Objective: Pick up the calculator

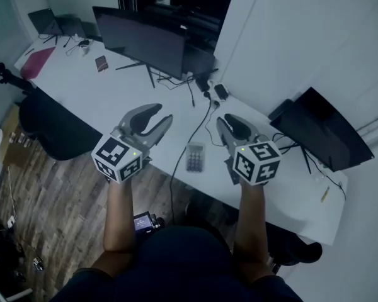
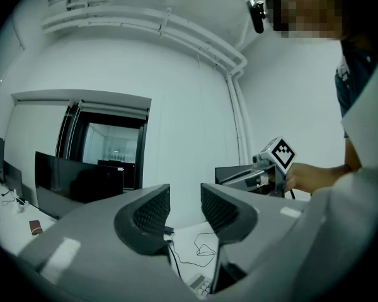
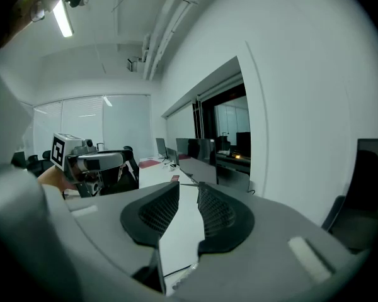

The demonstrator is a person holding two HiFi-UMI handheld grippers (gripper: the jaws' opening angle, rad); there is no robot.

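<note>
The calculator [image 1: 194, 156], a small grey pad with rows of keys, lies flat on the white desk [image 1: 113, 90] near its front edge. It sits between my two grippers and below them. My left gripper [image 1: 164, 114] hovers to its left, jaws a little apart and empty. To its right my right gripper [image 1: 223, 121] hovers with a narrow gap and nothing held. In the left gripper view the jaws [image 2: 185, 197] frame a corner of the calculator [image 2: 201, 286] at the bottom. The right gripper view shows its jaws [image 3: 189, 197] over bare desk.
A dark monitor [image 1: 142, 39] stands at the back of the desk, with a black cable [image 1: 192, 128] running from it past the calculator. A second dark screen [image 1: 321, 131] sits at the right. A black chair [image 1: 53, 128] stands left, on wooden floor.
</note>
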